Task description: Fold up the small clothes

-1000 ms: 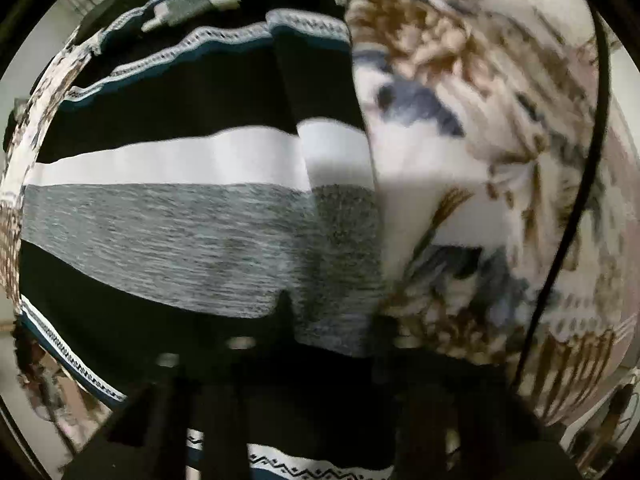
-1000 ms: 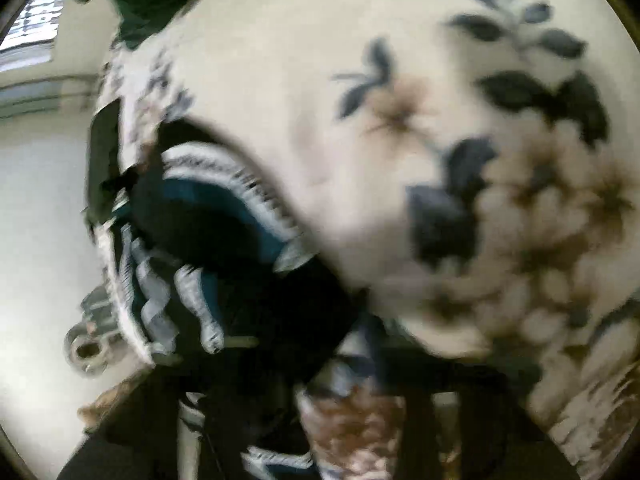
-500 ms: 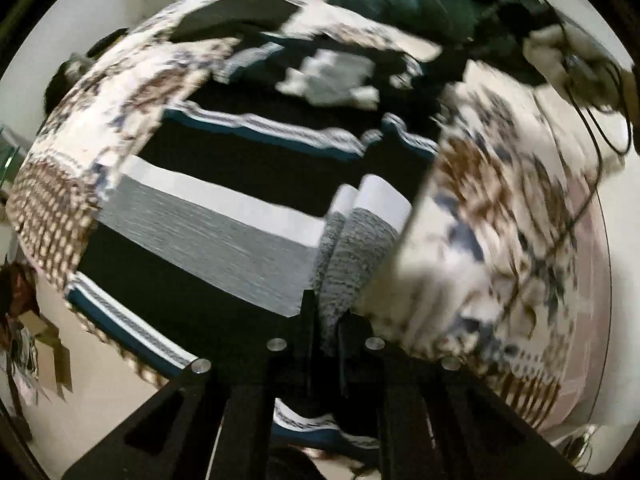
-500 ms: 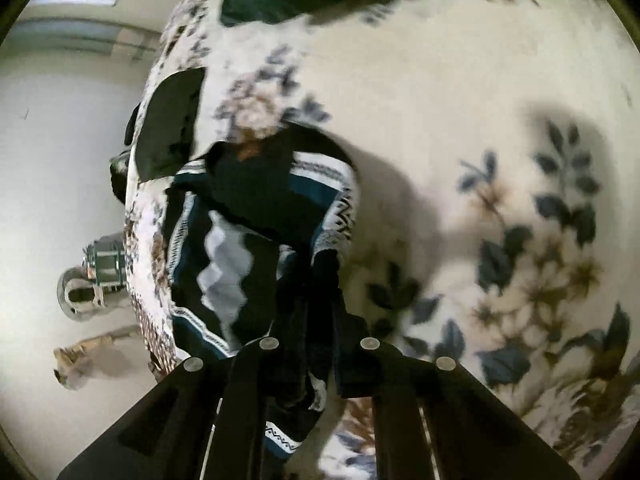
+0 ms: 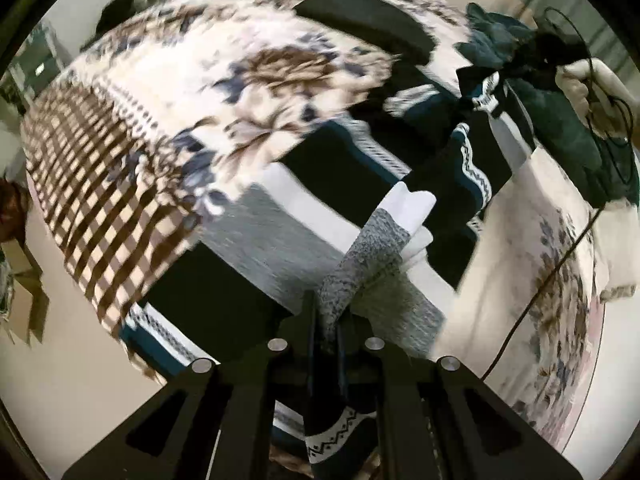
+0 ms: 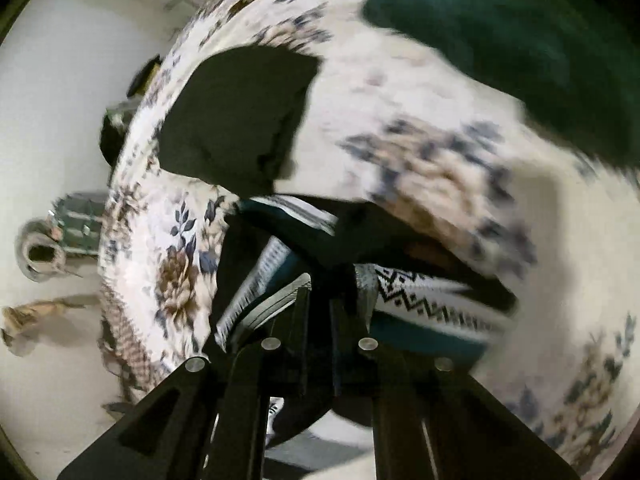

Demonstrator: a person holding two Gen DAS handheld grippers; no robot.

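A striped knit garment (image 5: 280,240) with black, white, grey and teal bands lies partly on the floral bedspread (image 5: 240,80). My left gripper (image 5: 326,320) is shut on a pinched ridge of its grey band and holds it lifted off the bed. In the right wrist view my right gripper (image 6: 320,304) is shut on the garment's dark edge with the zigzag-patterned hem (image 6: 424,300), also raised above the bed. A person's hand (image 5: 592,88) holding the other gripper shows at the upper right of the left wrist view.
A folded black garment (image 5: 368,20) (image 6: 236,120) lies further back on the bed. A dark teal heap of clothes (image 6: 500,40) (image 5: 560,92) sits at the far side. A thin black cable (image 5: 560,264) runs across the bedspread. The bed's checked edge (image 5: 92,200) drops to a pale floor.
Both grippers have risen and swung across the bed with the garment pinched in them, and both wrists rolled. The cloth went from lying flat to being pulled up into a ridge between the two grips.
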